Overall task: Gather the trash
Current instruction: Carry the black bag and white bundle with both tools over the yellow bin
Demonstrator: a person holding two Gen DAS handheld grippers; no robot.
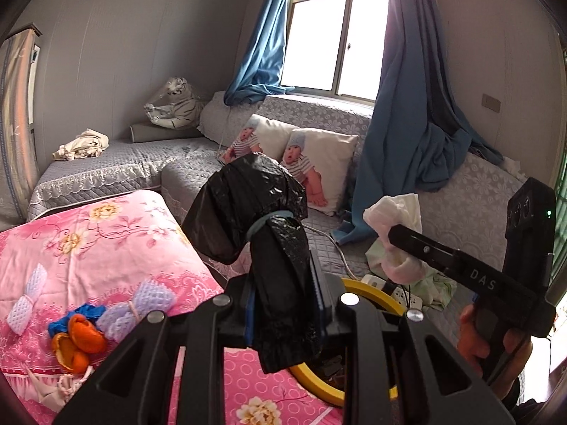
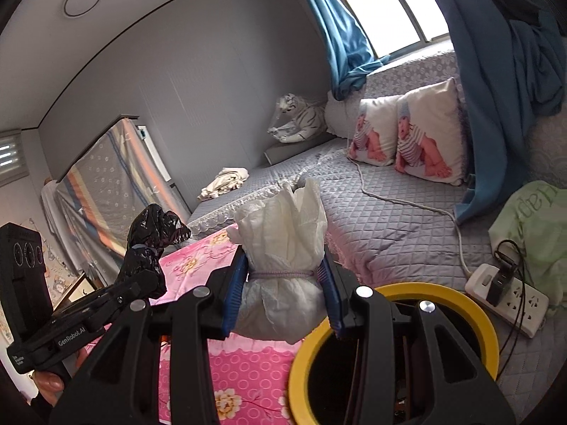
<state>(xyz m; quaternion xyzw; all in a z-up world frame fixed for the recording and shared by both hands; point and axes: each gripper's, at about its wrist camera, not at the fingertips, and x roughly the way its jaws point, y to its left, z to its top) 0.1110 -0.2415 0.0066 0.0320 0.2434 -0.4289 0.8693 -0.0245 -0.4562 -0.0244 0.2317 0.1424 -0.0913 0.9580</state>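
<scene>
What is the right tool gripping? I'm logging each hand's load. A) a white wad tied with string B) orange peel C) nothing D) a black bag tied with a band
A: the right tool is clamped on the white wad, above the yellow-rimmed bin.

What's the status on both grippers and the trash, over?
Left gripper shut on black bag bundle. Right gripper shut on white tissue bundle. Yellow-rimmed bin below, open. More trash on pink quilt.

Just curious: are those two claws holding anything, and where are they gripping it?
Yes. The left gripper pinches a black plastic bundle by its lower end; the right gripper squeezes a white tissue bundle around its tied waist.
</scene>
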